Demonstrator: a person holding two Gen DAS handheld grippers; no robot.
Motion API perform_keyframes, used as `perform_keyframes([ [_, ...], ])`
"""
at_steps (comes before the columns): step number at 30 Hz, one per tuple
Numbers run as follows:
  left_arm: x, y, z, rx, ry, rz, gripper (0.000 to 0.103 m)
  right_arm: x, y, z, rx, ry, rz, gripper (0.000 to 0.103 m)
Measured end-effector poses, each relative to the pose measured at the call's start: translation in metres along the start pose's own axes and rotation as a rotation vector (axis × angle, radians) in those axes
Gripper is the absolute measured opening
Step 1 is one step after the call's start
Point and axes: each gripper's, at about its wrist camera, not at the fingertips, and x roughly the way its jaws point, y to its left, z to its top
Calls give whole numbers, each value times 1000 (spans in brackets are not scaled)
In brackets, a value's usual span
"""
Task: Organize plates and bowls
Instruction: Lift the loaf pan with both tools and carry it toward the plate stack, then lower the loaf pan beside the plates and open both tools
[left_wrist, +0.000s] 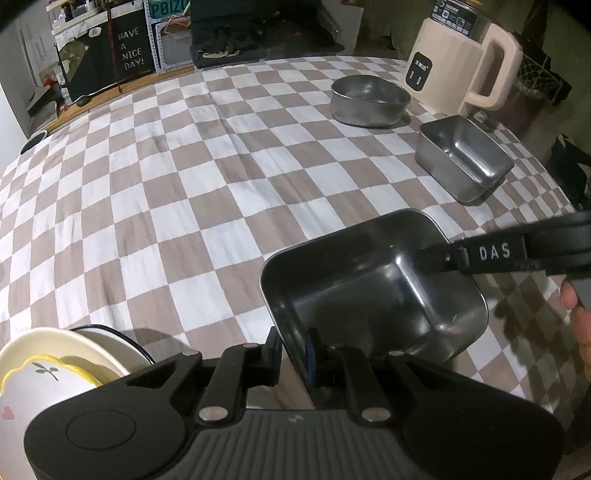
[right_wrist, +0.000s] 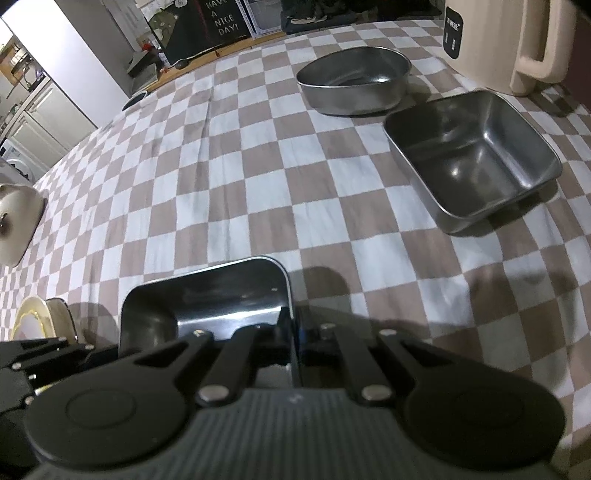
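Checked cloth (left_wrist: 192, 177) in brown and white covers the whole table, and behind it a dark board (left_wrist: 129, 50) reads "HAVE A NICE DAY!" beside a sign (left_wrist: 168, 7) whose visible letters run "POIZO". Both grippers have hold of one square steel tin (left_wrist: 369, 280) at the near edge of the cloth. The left gripper (left_wrist: 293, 350) is pinched nearly shut on the tin's near wall — one finger outside, one inside. The right gripper (right_wrist: 293, 332) is closed tight on the tin's right wall, and the left view shows its finger (left_wrist: 480, 254) reaching in from the right with "DAS" printed on it. A hand (left_wrist: 576, 317) shows just behind that finger.

Beyond the tin, well apart from it, sits a second square tin (left_wrist: 463, 158). Farther still is a rounded steel bowl (left_wrist: 369, 99), just beside a cream jug (left_wrist: 461, 66) with a dark panel; the jug's writing is too small to read. Left of the held tin, near the left gripper, cream plates (left_wrist: 55, 362) lean together — one has a yellow rim and a small leaf sprig.
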Motion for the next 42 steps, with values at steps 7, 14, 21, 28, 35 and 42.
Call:
perform_keyframes([
  [7, -2, 2, 1, 2, -6, -5, 14, 3, 3, 0, -7, -6, -2, 4],
  [14, -5, 7, 3, -12, -21, -6, 15, 3, 1, 2, -13, -1, 9, 8],
  [21, -4, 11, 4, -30, -10, -5, 20, -1, 2, 1, -47, 7, -2, 18],
  [28, -7, 15, 3, -46, -11, 11, 30, -7, 7, -3, -111, -3, -9, 38],
  [35, -18, 19, 4, -75, -32, 13, 41, -21, 5, -5, -122, -23, 5, 52],
  [42, -28, 20, 5, -112, -52, 8, 58, -39, 9, -14, -179, -64, -12, 67],
])
